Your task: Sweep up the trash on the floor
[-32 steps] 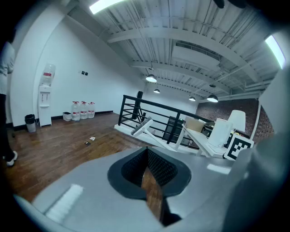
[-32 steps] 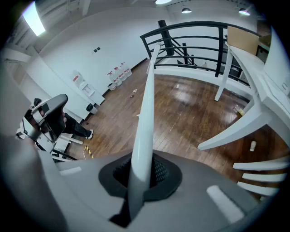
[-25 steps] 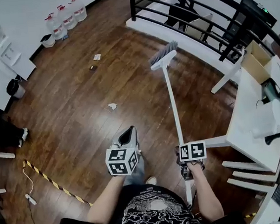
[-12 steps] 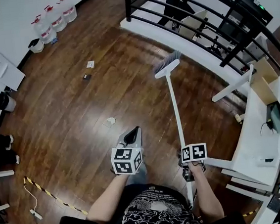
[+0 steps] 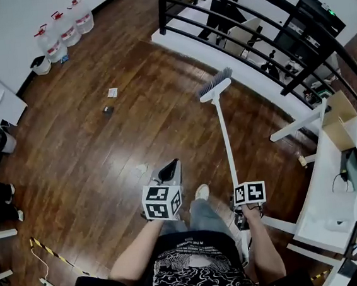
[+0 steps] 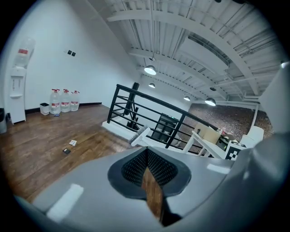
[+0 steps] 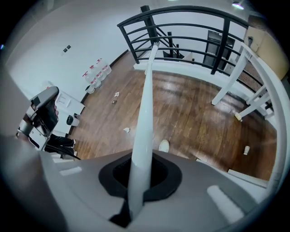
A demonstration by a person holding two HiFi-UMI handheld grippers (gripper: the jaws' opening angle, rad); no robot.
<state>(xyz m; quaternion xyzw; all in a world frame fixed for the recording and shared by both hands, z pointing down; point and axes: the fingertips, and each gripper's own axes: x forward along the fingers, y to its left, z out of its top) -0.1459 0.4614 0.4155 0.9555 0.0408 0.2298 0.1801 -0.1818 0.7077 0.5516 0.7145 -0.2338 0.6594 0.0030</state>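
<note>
**Broom in the right jaws, trash not yet reached**

The right gripper (image 7: pixel 138 181) is clenched on the white handle of the broom (image 5: pixel 225 134), low on the shaft, with the broom head (image 5: pixel 215 86) far out ahead of its jaws. The left gripper (image 6: pixel 147 152) has its jaws pressed together at the tips and carries nothing.

A crumpled paper (image 5: pixel 142 169) lies on the floor (image 5: pixel 73 169) just to the left of the left jaws' tips. Well ahead of them and further left lie a paper scrap (image 5: pixel 113 93) and a dark bit (image 5: pixel 107 110). The bristles touch none of these, so I judge no sweeping is done yet.

Risks from here:
- One pair of jaws holds a long handle — a sideways stroke could twist the shaft in the grip.
- The broom head sits near the railing (image 5: pixel 249 30), so a wide swing might strike it.
- The person's shoe (image 5: pixel 201 192) is close to the crumpled paper and could tread on it.
</note>
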